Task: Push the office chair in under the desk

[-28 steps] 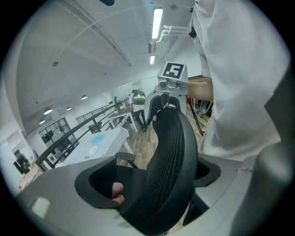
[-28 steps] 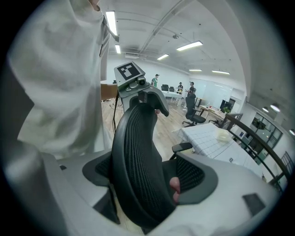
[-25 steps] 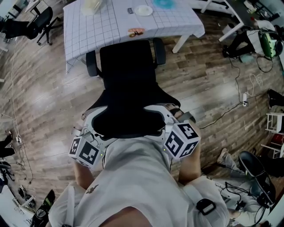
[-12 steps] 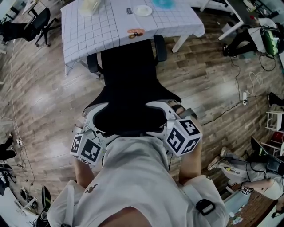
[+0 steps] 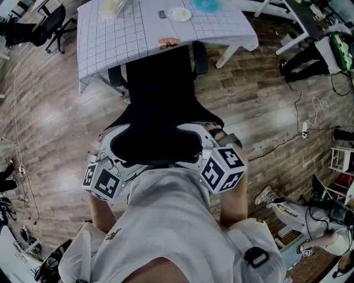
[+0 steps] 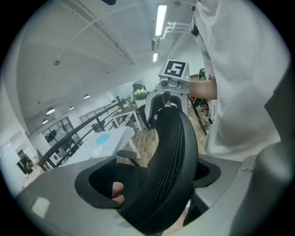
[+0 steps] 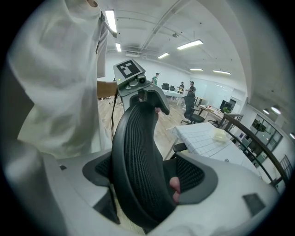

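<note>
A: Biggest thing 1st. Where's the desk (image 5: pixel 138 33)?
B: Top of the head view. A checked tablecloth (image 5: pixel 91 69) hangs over its edge. The office chair (image 5: pixel 160 83) is right in front of it. The seat front is at the desk edge, maybe a bit under the cloth. Can't tell how far. The rest sticks out toward the person.
A: So what could go bad?
B: I think the chair could go in crooked. It looks a bit off-line w/ the desk. Then one side may bump the desk leg (image 5: pixel 228 53) on the R.
A: And the backrest (image 5: pixel 157 141)?
B: Both claws hold it. The left gripper (image 5: pixel 113 148) is clamped on its L edge. The right gripper (image 5: pixel 200 141) is clamped on its R edge. The back is bendy mesh, so a hard shove may bend it or make a claw slip off.
A: Smaller stuff?
B: The armrests (image 5: pixel 199 58). They sit just at the desk edge. If they're too high, they'll prob. hit the top or catch the cloth.
A: Then?
B: The cloth gets tugged, and the plate (image 5: pixel 178 14) on top could slide. The wheels are hidden, so I can't tell if sth. on the floor blocks them.
</note>
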Demonstrator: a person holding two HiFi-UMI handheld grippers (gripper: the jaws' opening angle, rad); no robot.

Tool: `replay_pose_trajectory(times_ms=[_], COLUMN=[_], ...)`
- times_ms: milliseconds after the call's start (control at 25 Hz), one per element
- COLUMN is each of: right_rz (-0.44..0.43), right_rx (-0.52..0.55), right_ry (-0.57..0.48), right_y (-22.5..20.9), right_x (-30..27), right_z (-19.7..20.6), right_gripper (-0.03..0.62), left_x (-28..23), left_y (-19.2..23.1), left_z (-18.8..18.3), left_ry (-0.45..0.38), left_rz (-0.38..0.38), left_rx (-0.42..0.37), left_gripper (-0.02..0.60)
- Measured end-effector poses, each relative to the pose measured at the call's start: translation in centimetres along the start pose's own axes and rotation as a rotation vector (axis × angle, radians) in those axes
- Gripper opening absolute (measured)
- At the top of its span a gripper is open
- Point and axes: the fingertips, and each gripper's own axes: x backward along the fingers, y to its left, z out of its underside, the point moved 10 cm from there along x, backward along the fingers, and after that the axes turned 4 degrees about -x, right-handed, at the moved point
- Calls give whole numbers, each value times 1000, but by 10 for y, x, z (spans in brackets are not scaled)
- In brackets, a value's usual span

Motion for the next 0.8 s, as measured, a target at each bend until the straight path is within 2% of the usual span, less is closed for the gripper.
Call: replay_pose_trajectory(times_ms=[400, 800], right_rz=[-16, -24], right_rx=[19, 48], right_ry=[-20, -23], right_y=[-23, -44], right_x=[10, 19], right_z=[12, 26], right_gripper=[387, 387], left_x=[-16, -35], left_y=[13, 23], left_z=[-10, -19], left_ry=[19, 19], left_rz=[2, -31], left_rx=[28, 37], left_gripper=[457, 459])
